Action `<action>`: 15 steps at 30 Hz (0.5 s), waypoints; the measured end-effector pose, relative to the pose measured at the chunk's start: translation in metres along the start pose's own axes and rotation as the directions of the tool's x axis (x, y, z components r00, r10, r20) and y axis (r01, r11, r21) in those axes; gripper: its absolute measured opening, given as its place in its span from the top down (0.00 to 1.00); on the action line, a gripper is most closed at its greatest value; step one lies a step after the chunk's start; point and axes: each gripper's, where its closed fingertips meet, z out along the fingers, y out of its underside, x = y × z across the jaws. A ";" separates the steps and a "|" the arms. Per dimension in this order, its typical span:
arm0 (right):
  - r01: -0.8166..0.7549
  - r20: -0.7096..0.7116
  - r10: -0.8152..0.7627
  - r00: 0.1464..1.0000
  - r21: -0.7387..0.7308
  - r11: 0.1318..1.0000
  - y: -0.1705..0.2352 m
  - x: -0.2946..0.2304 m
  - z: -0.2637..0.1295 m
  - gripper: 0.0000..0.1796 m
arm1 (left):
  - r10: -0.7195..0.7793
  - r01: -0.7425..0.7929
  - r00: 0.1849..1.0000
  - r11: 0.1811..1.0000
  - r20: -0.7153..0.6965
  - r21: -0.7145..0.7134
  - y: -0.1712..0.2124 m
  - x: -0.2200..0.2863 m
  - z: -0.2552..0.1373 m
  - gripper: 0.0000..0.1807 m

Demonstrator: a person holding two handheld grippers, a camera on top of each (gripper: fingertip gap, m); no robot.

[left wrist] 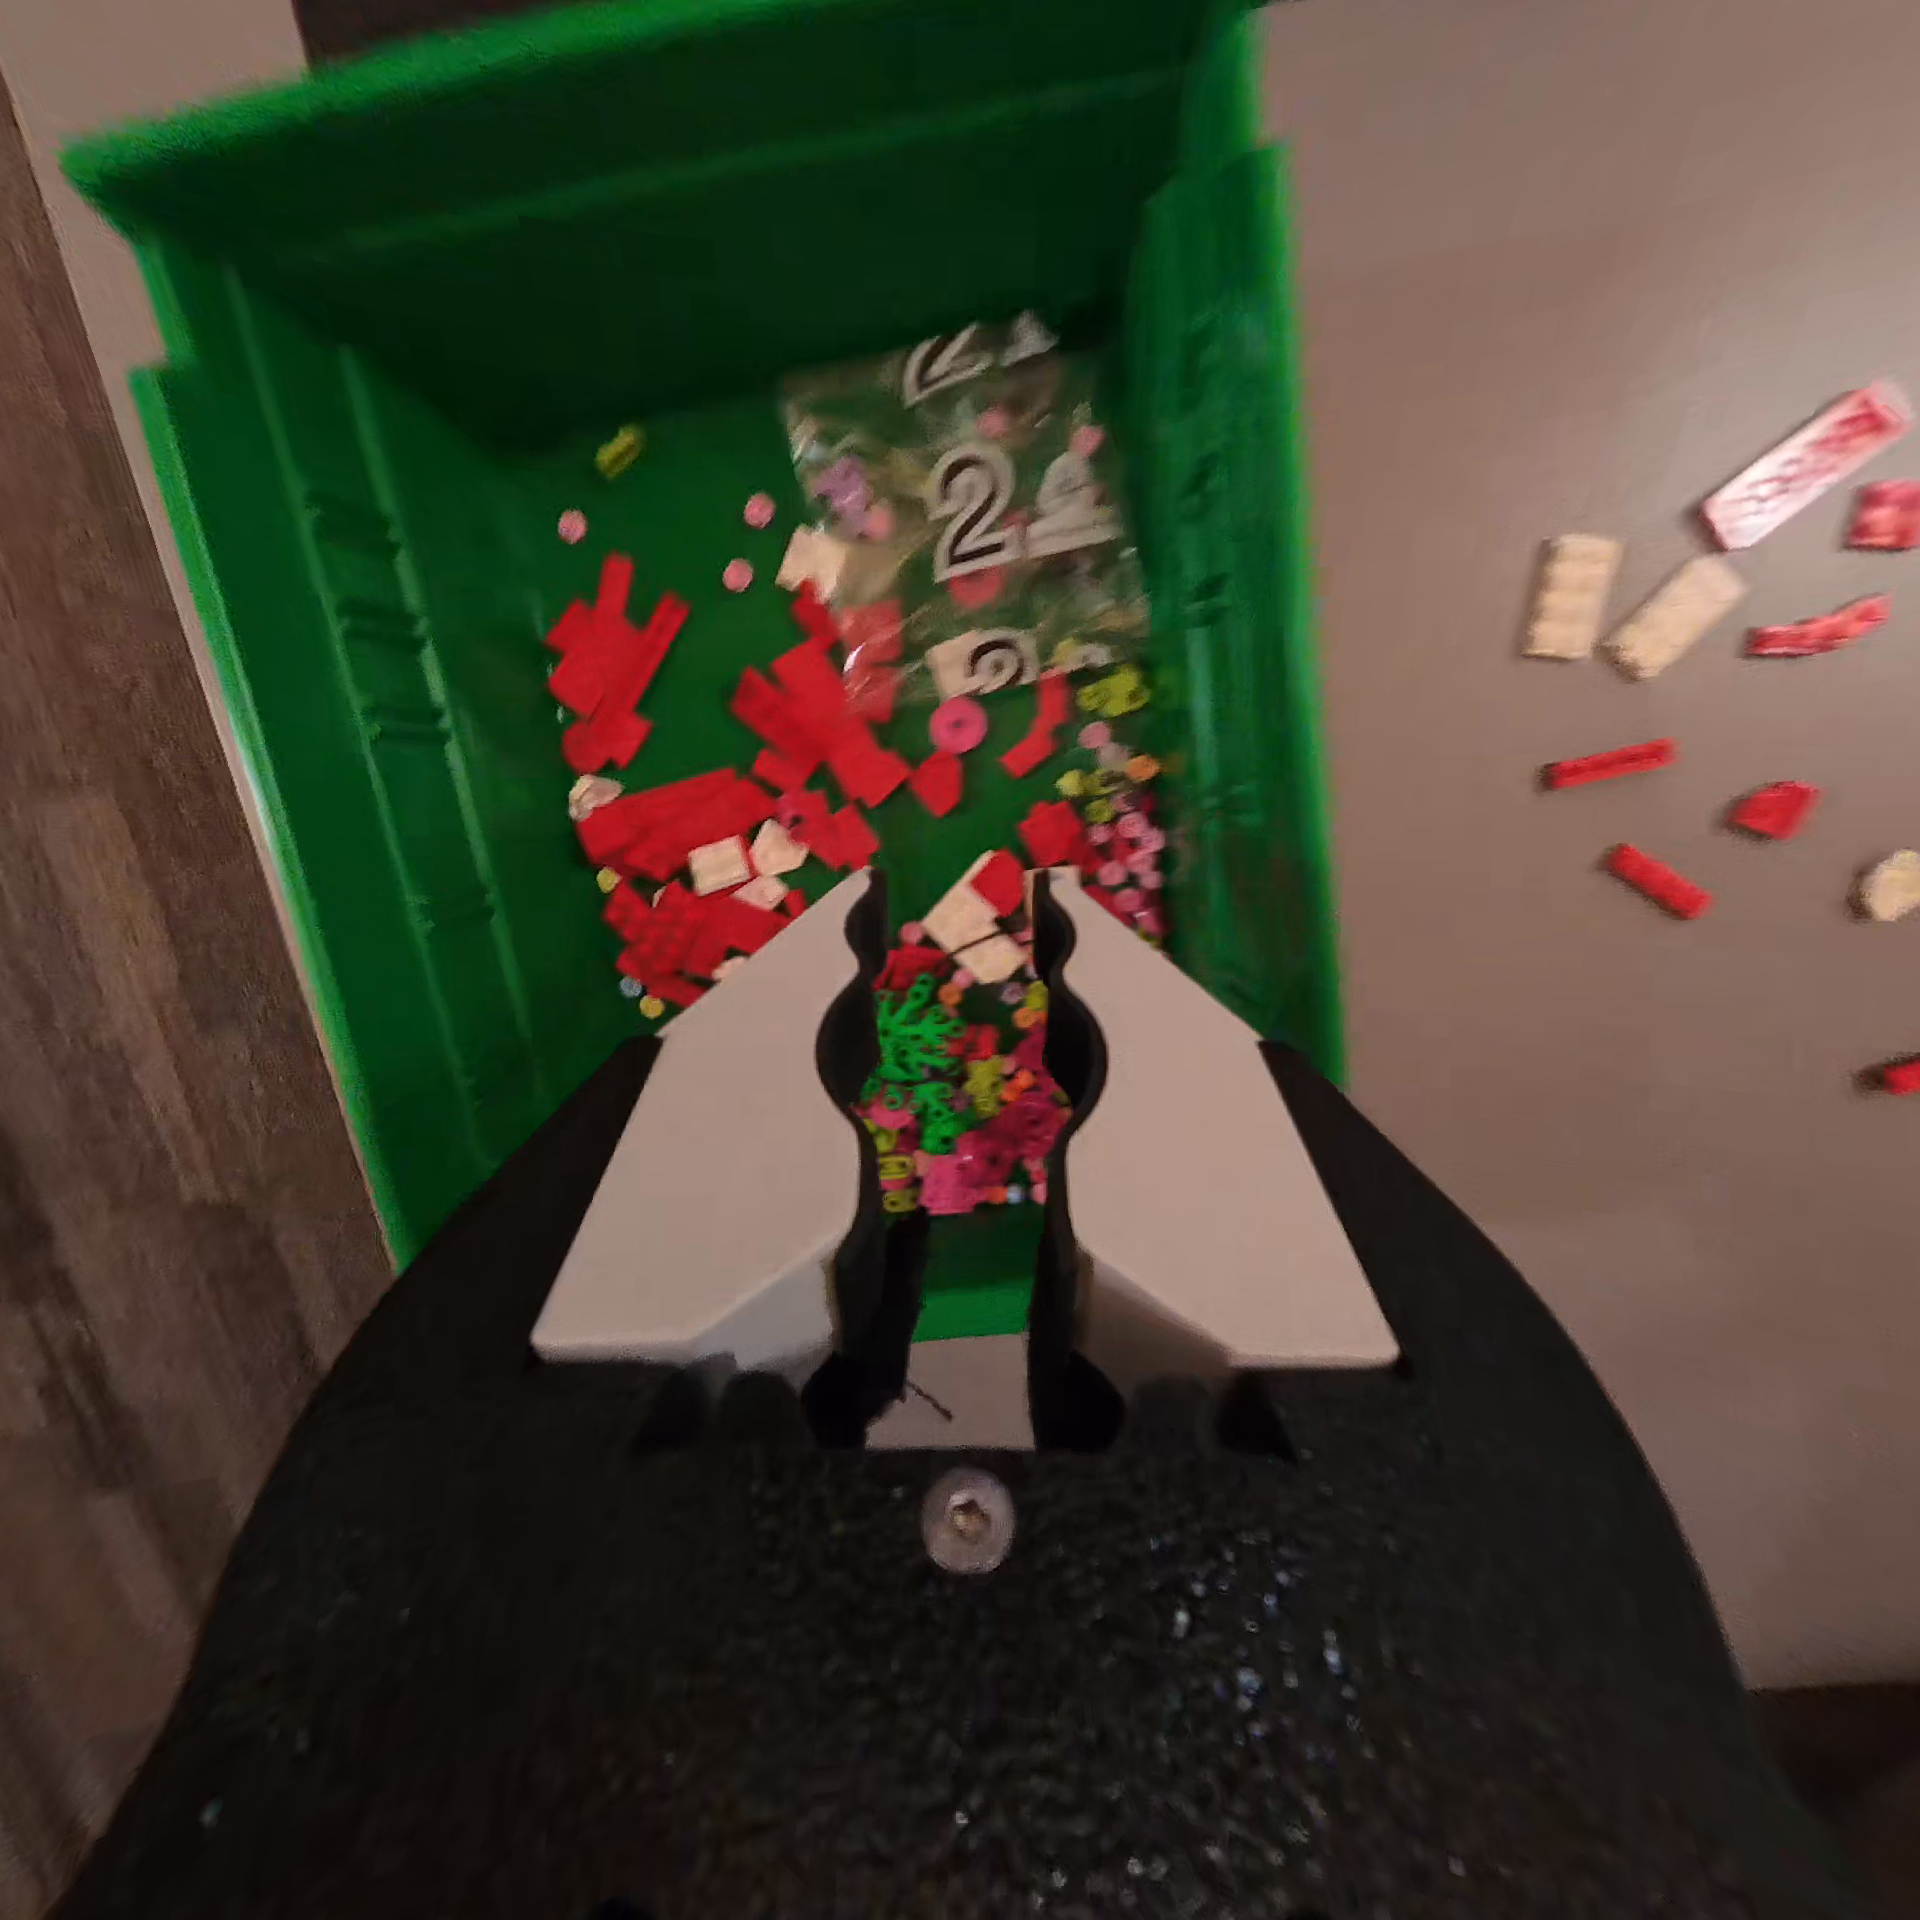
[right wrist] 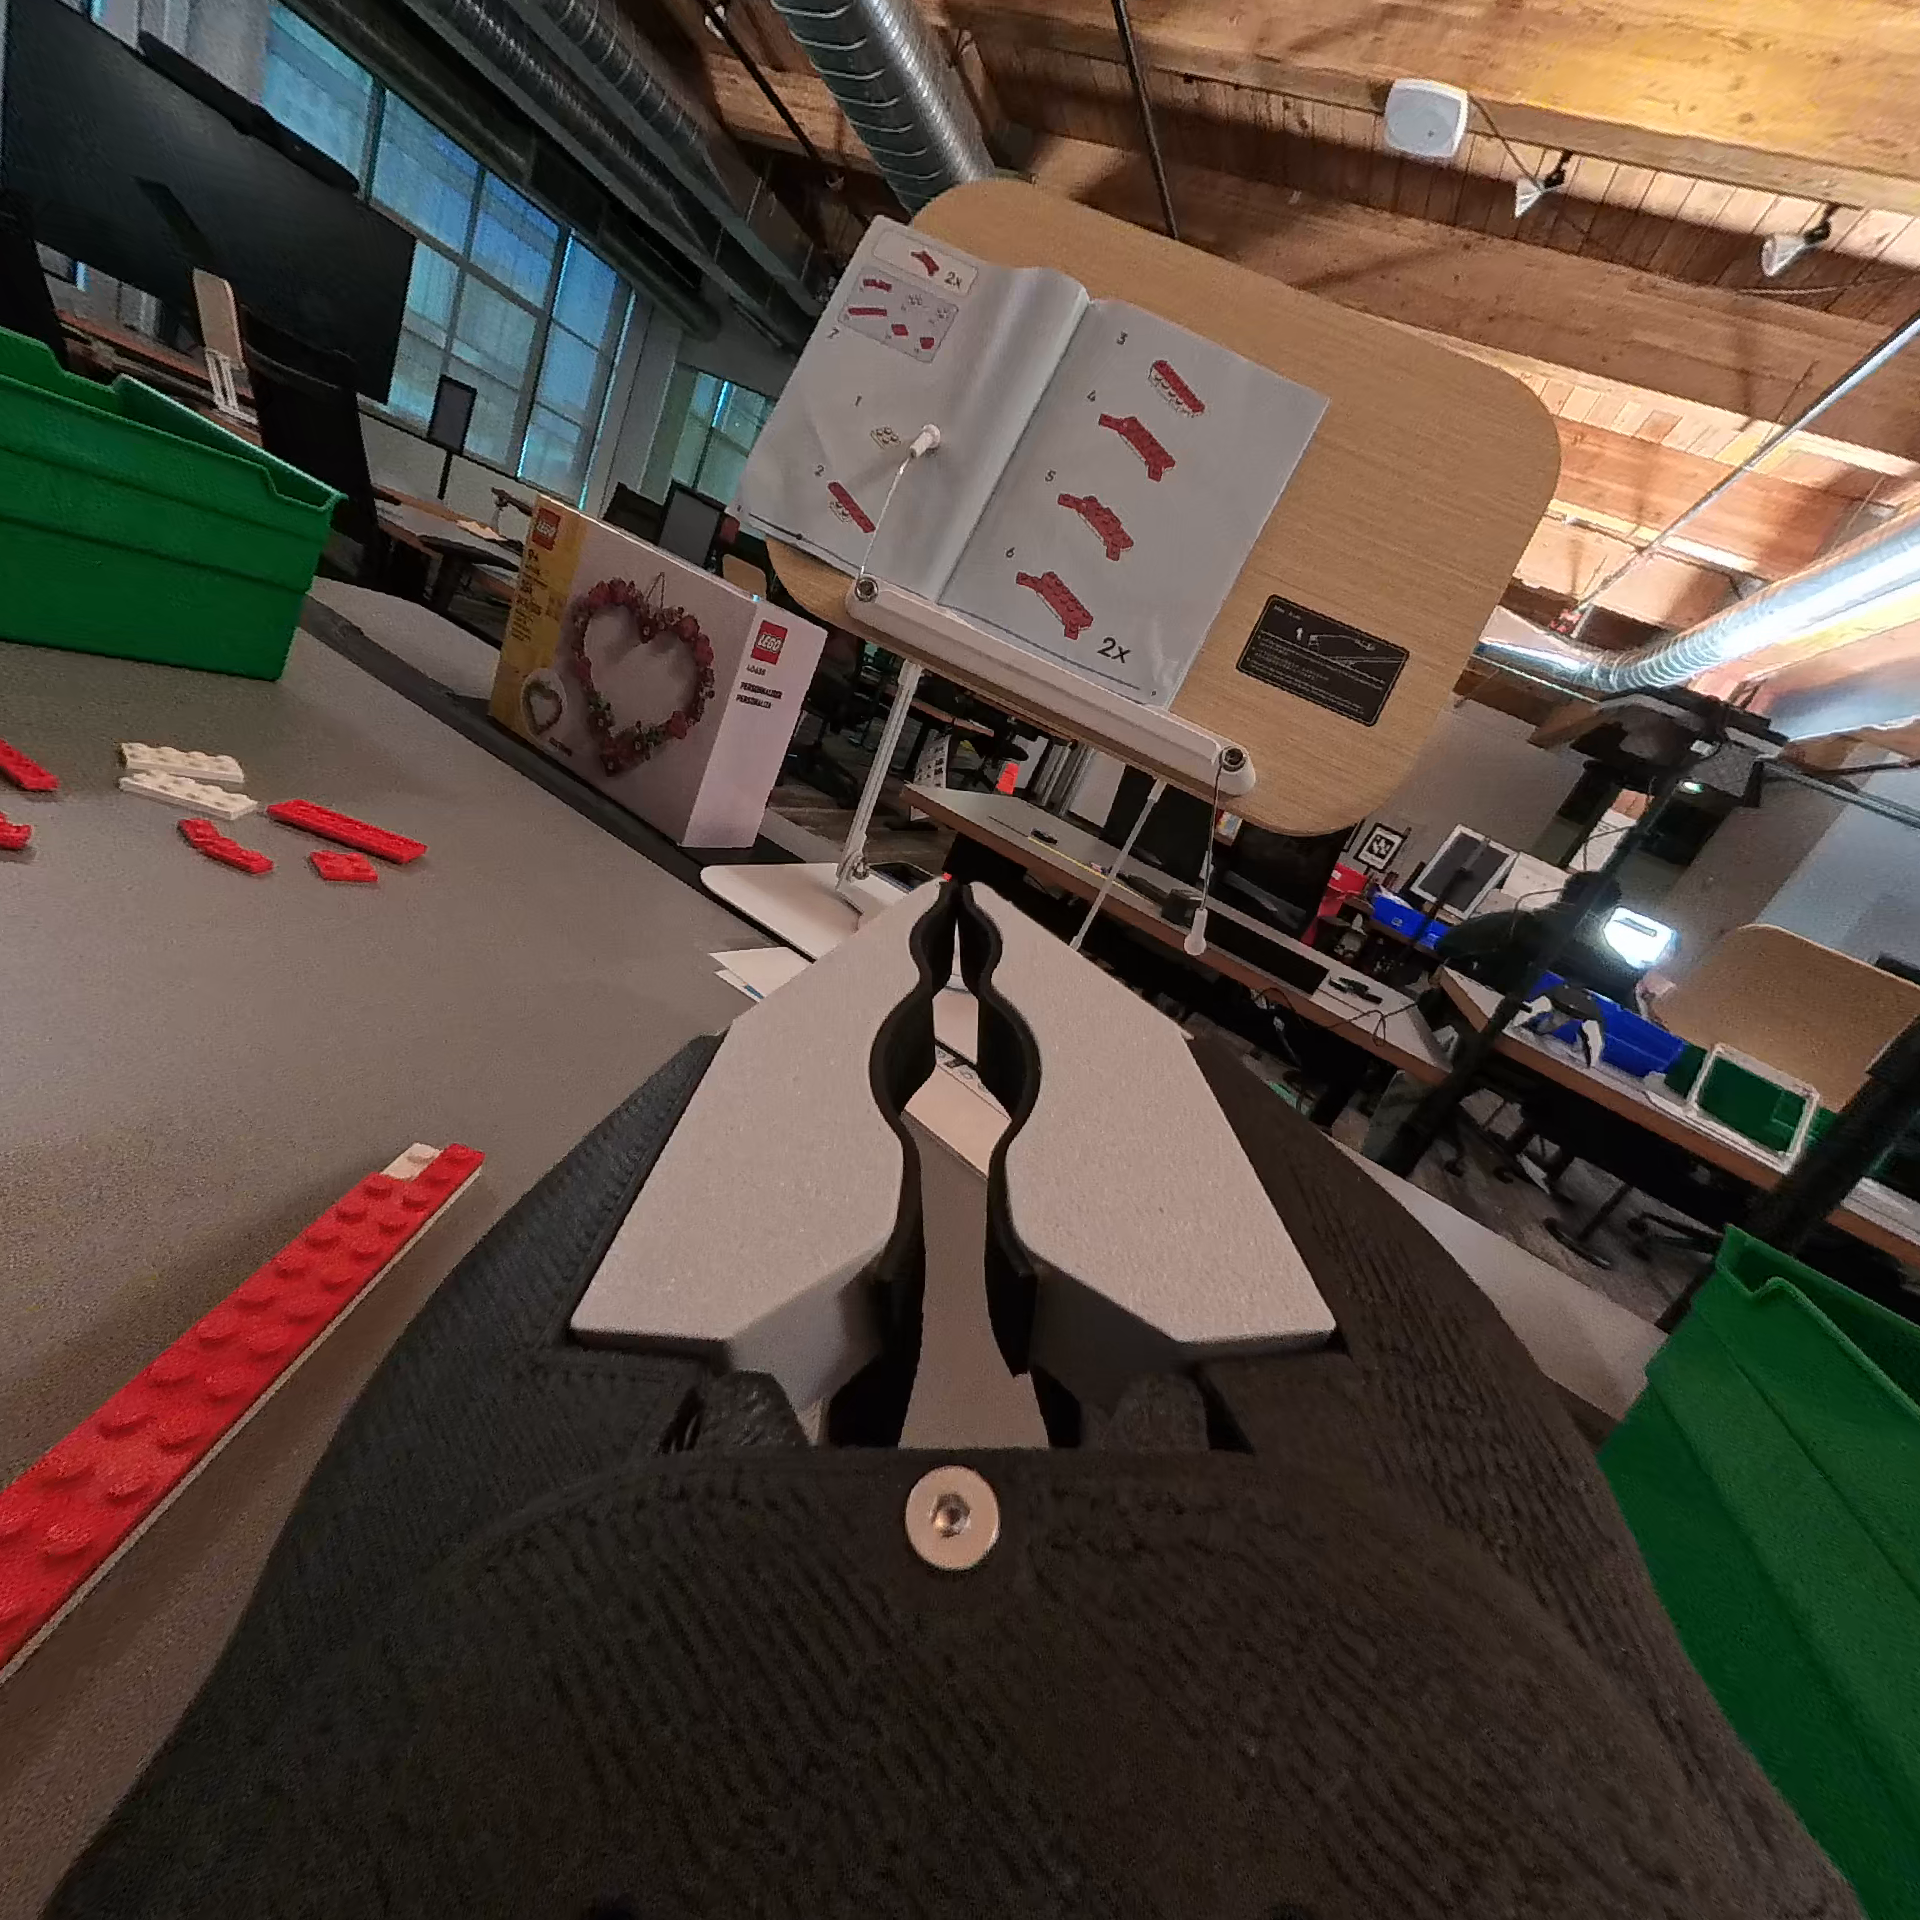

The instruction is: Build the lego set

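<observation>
Inside the green bin (left wrist: pixel 312 727) lie your loose bricks (left wrist: pixel 665 821), red, white and pink, with a clear bag (left wrist: pixel 966 520) toward the back; the blur hides finer detail. Your left gripper (left wrist: pixel 956 883) hangs over them, jaws apart and empty. More plates (right wrist: pixel 343 831) lie on the grey table (right wrist: pixel 312 1039). Your right gripper (right wrist: pixel 956 899), closed on nothing, faces the instruction booklet (right wrist: pixel 1039 468) on its stand (right wrist: pixel 1403 582), beside the box (right wrist: pixel 644 675).

My left wrist view is smeared with motion, so the loose pieces (left wrist: pixel 717 821) in the green bin (left wrist: pixel 644 260) blur into red and cream patches, and I can't separate the small pink and lime bits (left wrist: pixel 961 1101) between my fingers. My right view crops the long red plate (right wrist: pixel 208 1382) at its lower-left edge; perhaps it continues farther.
</observation>
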 end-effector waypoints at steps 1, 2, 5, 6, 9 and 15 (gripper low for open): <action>0.001 0.001 -0.001 1.000 -0.003 1.000 0.001 0.000 0.000 1.00 | -0.015 0.015 1.000 1.000 -0.004 -0.022 0.006 -0.010 0.010 0.87; 0.002 0.002 -0.002 1.000 -0.006 1.000 0.001 0.000 0.000 1.00 | -0.027 0.027 1.000 0.999 -0.004 -0.039 0.012 -0.018 0.019 0.88; 0.013 0.007 -0.013 1.000 -0.011 1.000 0.002 -0.002 0.001 1.00 | -0.075 0.075 0.997 0.991 0.006 -0.113 0.030 -0.039 0.044 0.89; 0.019 0.010 -0.019 1.000 -0.013 1.000 0.002 -0.003 0.001 1.00 | -0.084 0.085 0.996 0.988 0.010 -0.126 0.034 -0.044 0.051 0.90; 0.034 0.018 -0.033 0.999 -0.020 0.999 0.003 -0.005 0.002 1.00 | -0.109 0.110 0.994 0.981 0.018 -0.160 0.044 -0.055 0.066 0.90; 0.049 0.027 -0.048 0.998 -0.029 0.998 0.004 -0.008 0.003 1.00 | -0.183 0.167 0.979 0.973 -0.089 -0.158 0.040 -0.050 0.081 0.93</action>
